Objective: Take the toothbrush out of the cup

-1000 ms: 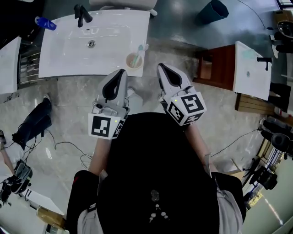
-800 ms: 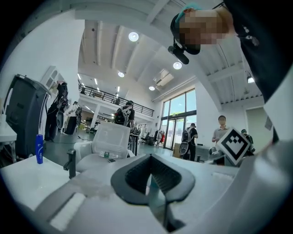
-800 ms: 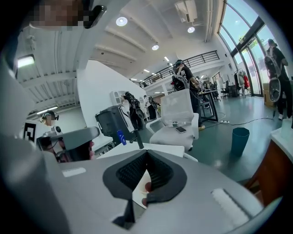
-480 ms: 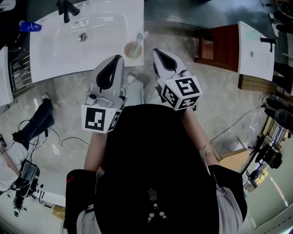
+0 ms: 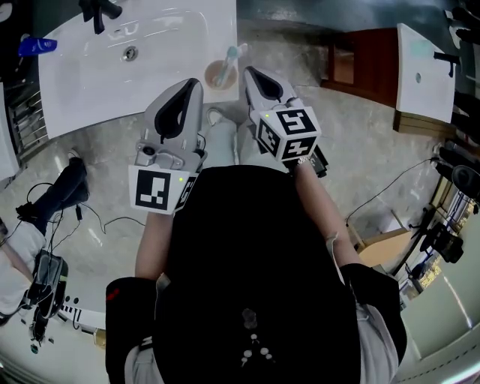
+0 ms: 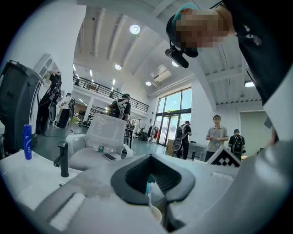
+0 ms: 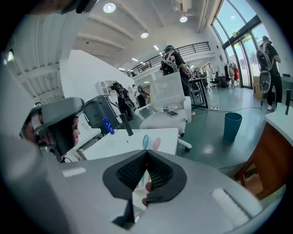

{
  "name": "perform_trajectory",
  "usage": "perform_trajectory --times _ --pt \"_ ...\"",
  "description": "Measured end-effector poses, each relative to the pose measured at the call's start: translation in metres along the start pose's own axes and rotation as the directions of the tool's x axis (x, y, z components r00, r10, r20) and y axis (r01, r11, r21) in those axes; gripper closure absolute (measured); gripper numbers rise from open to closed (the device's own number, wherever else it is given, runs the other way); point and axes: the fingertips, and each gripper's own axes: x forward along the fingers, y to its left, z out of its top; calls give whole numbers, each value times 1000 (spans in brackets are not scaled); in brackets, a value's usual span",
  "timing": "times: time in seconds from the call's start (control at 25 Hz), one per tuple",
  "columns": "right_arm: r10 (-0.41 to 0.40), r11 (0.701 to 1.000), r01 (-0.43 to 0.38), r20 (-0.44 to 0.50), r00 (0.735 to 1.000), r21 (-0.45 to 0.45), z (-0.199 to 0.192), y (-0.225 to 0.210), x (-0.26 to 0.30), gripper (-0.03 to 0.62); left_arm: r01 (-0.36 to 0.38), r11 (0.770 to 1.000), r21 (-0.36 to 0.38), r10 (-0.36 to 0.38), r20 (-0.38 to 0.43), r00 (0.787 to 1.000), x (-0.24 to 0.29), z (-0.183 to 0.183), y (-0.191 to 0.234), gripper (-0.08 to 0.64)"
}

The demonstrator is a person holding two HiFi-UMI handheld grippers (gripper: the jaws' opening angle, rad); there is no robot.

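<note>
A beige cup [image 5: 220, 74] stands at the right front corner of the white sink counter [image 5: 90, 82]. A light-blue toothbrush [image 5: 231, 57] stands upright in it, with a second pink one [image 7: 156, 144] beside it. My left gripper [image 5: 194, 82] hovers just left of the cup, shut and empty. On the cup's right, equally near, my right gripper [image 5: 249, 73] is also shut and empty. The toothbrush [image 6: 149, 191] and cup [image 6: 156, 213] show through the hollow of the left jaws. The blue brush head [image 7: 145, 141] rises above the right jaws.
A black faucet [image 5: 97, 10] and a blue bottle [image 5: 36, 46] are at the counter's far side. A wooden cabinet [image 5: 352, 67] with a second basin [image 5: 424, 71] stands to the right. A teal bin [image 7: 232, 125] and a white chair [image 7: 171, 103] lie beyond.
Both grippers have moved forward and now flank the cup. The sink and cup have shifted up and left in the head view.
</note>
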Motion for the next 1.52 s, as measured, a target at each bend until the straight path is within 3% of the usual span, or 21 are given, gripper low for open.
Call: perform_trajectory --times 0.44,0.48,0.52,1.24,1.52 --pt "-14 999 16 -62 998 29 -20 -5 26 583 10 1000 -15 -10 -37 999 3 -11 9 558" --pt "-11 999 13 -67 998 33 -21 -4 29 531 8 1000 -16 -9 -40 999 3 -13 11 558" --pt "-10 999 12 -70 997 36 -22 -4 31 526 7 1000 -16 -7 -43 999 4 -14 13 558" --pt "-4 999 7 -78 997 49 -22 -7 44 529 -2 1000 -25 1 -68 998 6 -22 23 558" --pt "-6 999 9 -69 998 51 -22 -6 50 565 -4 1000 -26 2 -69 998 7 -24 28 558"
